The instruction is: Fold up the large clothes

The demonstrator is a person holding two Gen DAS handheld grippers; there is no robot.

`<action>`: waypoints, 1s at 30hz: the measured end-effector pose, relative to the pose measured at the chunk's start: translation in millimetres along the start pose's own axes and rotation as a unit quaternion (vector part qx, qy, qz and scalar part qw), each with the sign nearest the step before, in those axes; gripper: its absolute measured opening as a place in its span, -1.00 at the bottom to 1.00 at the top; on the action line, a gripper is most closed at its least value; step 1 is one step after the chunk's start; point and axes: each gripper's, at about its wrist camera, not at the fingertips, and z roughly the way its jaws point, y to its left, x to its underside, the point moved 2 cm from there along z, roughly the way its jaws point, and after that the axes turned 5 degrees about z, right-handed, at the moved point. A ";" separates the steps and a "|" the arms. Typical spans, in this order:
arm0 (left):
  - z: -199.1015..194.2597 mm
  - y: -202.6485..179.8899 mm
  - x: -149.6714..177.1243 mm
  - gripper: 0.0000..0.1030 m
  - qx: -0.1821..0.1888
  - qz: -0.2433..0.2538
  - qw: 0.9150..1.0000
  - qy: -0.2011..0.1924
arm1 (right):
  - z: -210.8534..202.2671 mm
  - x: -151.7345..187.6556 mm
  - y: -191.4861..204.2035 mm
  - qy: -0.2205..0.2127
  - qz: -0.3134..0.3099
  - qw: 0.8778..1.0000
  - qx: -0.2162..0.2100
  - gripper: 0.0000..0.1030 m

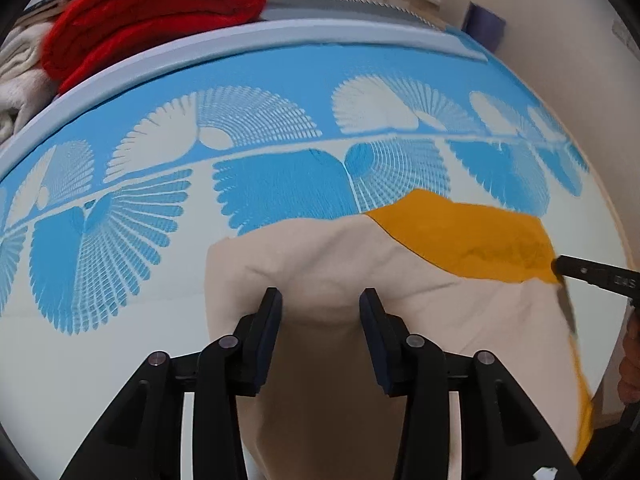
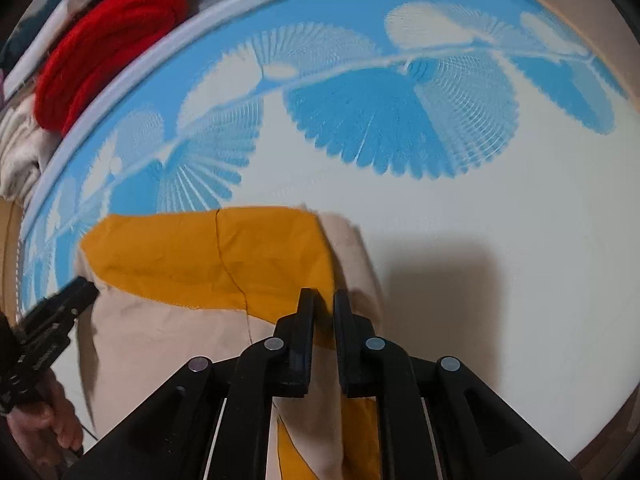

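Observation:
A beige and mustard-yellow garment (image 1: pixel 344 264) lies on a bed with a blue and white fan-patterned cover (image 1: pixel 280 80). My left gripper (image 1: pixel 320 300) is open, its fingers standing apart over the beige cloth near the garment's left edge. My right gripper (image 2: pixel 324 304) is shut on the garment's right edge, where yellow (image 2: pixel 208 256) meets beige. The right gripper's tip shows in the left wrist view (image 1: pixel 560 268) at the yellow corner. The left gripper shows in the right wrist view (image 2: pixel 76 296) at the garment's left side.
A folded red knit (image 1: pixel 152 8) and white towels (image 1: pixel 20 76) are stacked beyond the bed's far edge at the left. The bed cover (image 2: pixel 480 240) stretches to the right of the garment. A wall (image 1: pixel 560 60) stands at the right.

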 end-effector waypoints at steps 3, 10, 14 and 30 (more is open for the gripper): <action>-33.7 0.8 0.7 -0.20 0.017 0.001 1.000 -0.026 | -34.6 5.8 3.8 -0.028 -0.028 0.998 -0.058 -0.65; -81.1 -32.4 60.6 -0.17 0.134 0.150 0.978 0.048 | -44.2 100.3 24.3 0.095 -0.242 0.961 -0.100 -0.41; -73.2 -54.8 126.0 -0.15 0.103 0.266 0.950 0.130 | -9.1 167.2 13.7 0.179 -0.346 0.921 0.005 -0.41; -69.4 58.5 93.8 0.45 0.088 -0.092 0.985 0.114 | -22.2 106.8 3.6 0.109 -0.181 0.977 -0.039 0.15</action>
